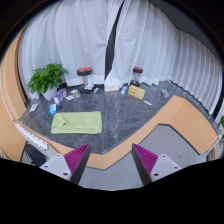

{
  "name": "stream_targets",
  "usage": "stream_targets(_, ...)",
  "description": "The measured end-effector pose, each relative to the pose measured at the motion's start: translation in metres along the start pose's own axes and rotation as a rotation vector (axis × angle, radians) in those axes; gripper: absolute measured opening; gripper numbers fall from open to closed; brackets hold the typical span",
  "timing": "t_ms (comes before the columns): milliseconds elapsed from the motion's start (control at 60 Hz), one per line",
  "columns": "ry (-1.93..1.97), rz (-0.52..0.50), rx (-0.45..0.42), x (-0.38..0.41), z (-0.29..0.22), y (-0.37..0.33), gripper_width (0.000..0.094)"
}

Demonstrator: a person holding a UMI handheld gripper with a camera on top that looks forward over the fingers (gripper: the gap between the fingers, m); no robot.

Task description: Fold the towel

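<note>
A light green towel [77,122] lies flat on the dark speckled table [120,115], beyond and to the left of my fingers. My gripper [111,157] is open and empty, held back above the table's near edge, well short of the towel. Its magenta pads [77,157] show on the inner faces of both fingers, wide apart, with only the wooden rim [110,152] and grey floor between them.
A green potted plant [46,78] stands at the far left of the table. Small objects lie along the far side: a blue item [53,108], a yellowish box [136,92], cards. White curtains [110,40] hang behind. Two red-topped stools [85,71] stand beyond.
</note>
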State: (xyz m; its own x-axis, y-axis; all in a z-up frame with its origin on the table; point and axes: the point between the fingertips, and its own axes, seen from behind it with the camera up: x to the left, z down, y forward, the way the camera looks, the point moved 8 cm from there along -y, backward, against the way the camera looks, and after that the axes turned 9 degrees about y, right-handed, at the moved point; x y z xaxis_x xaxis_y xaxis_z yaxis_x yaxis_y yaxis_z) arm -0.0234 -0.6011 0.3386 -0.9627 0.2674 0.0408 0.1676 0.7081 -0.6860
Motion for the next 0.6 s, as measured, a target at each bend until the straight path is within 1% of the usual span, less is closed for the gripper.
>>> stream_targets(117,0.007,0.003,-0.006,-0.002,-0.003,0.006,0.0847)
stream_targets(283,-0.001,0.018,0.025,0.006,0.012,0.022,0.0846)
stream_targets(450,-0.008,0.01,0.08,0.036,0.065,0.052,0.085)
stream_targets(600,-0.02,-0.097,0.131,0.112,0.123,0.096,0.0847)
